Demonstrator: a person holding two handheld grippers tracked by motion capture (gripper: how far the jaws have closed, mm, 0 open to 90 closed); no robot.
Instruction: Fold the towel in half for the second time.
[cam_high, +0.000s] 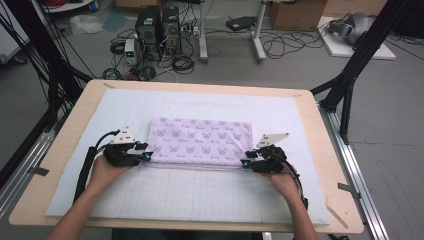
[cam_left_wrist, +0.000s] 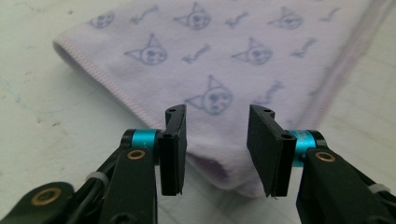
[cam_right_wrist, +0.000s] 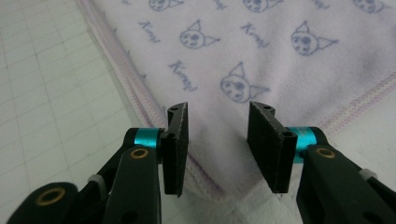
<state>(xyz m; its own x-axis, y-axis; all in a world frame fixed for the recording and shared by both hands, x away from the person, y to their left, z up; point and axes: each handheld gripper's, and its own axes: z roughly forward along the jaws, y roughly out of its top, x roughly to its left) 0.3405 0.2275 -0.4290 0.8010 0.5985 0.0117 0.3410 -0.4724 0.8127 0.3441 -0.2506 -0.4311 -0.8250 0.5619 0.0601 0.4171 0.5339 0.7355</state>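
At mid-frame, the left gripper (cam_high: 142, 151) and right gripper (cam_high: 248, 159), jaws spread, bracket the folded cat-print towel (cam_high: 200, 140)'s near corners; next, seemingly, pinch both.

Script printed on the towel

A looping blue word, seemingly "Kuromi", is repeating between cat-like faces across the lilac towel (cam_right_wrist: 261, 51); its letters are staying too small to confirm.

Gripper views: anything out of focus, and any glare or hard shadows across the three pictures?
Left gripper view: the towel goes soft toward its far edge, and the left gripper looks sharp. Right gripper view: print is crisp near the right gripper. High view: lower detail, even light, no glare, faint shadows on the mat.
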